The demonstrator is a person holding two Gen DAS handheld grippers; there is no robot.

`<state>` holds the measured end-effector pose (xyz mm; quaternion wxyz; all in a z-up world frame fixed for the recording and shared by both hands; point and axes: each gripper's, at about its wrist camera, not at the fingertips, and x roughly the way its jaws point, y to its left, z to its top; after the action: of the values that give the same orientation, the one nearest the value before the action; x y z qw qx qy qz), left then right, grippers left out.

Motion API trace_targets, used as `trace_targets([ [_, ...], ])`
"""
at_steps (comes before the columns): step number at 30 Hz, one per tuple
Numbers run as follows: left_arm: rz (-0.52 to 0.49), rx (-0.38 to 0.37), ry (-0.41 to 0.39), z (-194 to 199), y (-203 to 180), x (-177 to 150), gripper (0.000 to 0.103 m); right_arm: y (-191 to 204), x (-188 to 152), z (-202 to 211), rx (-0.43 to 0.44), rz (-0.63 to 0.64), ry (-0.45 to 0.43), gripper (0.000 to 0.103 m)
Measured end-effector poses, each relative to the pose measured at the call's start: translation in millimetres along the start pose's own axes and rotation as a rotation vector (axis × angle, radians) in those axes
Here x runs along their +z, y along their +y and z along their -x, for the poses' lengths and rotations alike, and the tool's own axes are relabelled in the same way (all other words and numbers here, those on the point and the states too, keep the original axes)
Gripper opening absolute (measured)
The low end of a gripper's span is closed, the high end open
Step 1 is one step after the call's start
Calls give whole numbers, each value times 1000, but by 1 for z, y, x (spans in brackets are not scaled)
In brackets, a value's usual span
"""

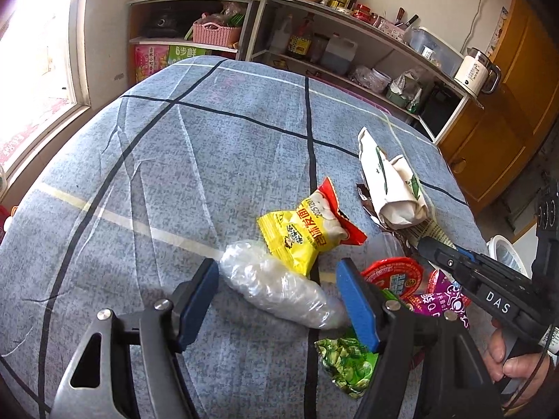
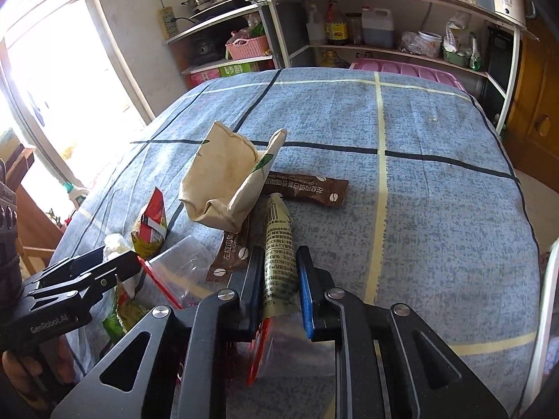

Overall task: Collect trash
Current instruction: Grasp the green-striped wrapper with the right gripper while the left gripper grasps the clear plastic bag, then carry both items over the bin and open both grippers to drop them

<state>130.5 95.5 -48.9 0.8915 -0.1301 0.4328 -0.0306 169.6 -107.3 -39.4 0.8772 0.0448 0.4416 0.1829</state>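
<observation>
Trash lies on a blue checked cloth (image 1: 174, 160). My left gripper (image 1: 279, 296) is open, its blue pads on either side of a crumpled clear plastic wrap (image 1: 279, 286). Beyond it lie a yellow and red snack bag (image 1: 307, 234), a green wrapper (image 1: 346, 363), a red lid (image 1: 391, 276) and a purple wrapper (image 1: 443, 300). My right gripper (image 2: 279, 282) is closed around a beige printed wrapper (image 2: 277, 244), its jaws narrowly apart. Brown coffee sachets (image 2: 307, 188) and a crushed beige paper cup (image 2: 223, 181) lie ahead of it.
Shelves with bottles, pots and a pink basket (image 1: 216, 33) stand behind the table. A white kettle (image 1: 475, 73) sits on the shelf top. A white bin rim (image 1: 506, 255) shows at the table's right edge. A bright window (image 1: 31, 70) is on the left.
</observation>
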Motion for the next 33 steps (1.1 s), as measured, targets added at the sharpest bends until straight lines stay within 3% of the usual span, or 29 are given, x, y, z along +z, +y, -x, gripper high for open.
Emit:
trace_targets([
  [10, 15, 9, -7, 1, 3, -2, 46, -7, -1, 20, -7, -37, -56, 19],
  [12, 18, 8, -9, 1, 5, -2, 30, -7, -1, 23, -7, -40, -66, 19],
  [21, 0, 13, -8, 5, 0, -4, 30, -11, -8, 34, 3, -62, -95, 19],
  [33, -53, -7, -103, 41, -24, 4, 30, -22, -11, 57, 40, -89, -147, 19],
])
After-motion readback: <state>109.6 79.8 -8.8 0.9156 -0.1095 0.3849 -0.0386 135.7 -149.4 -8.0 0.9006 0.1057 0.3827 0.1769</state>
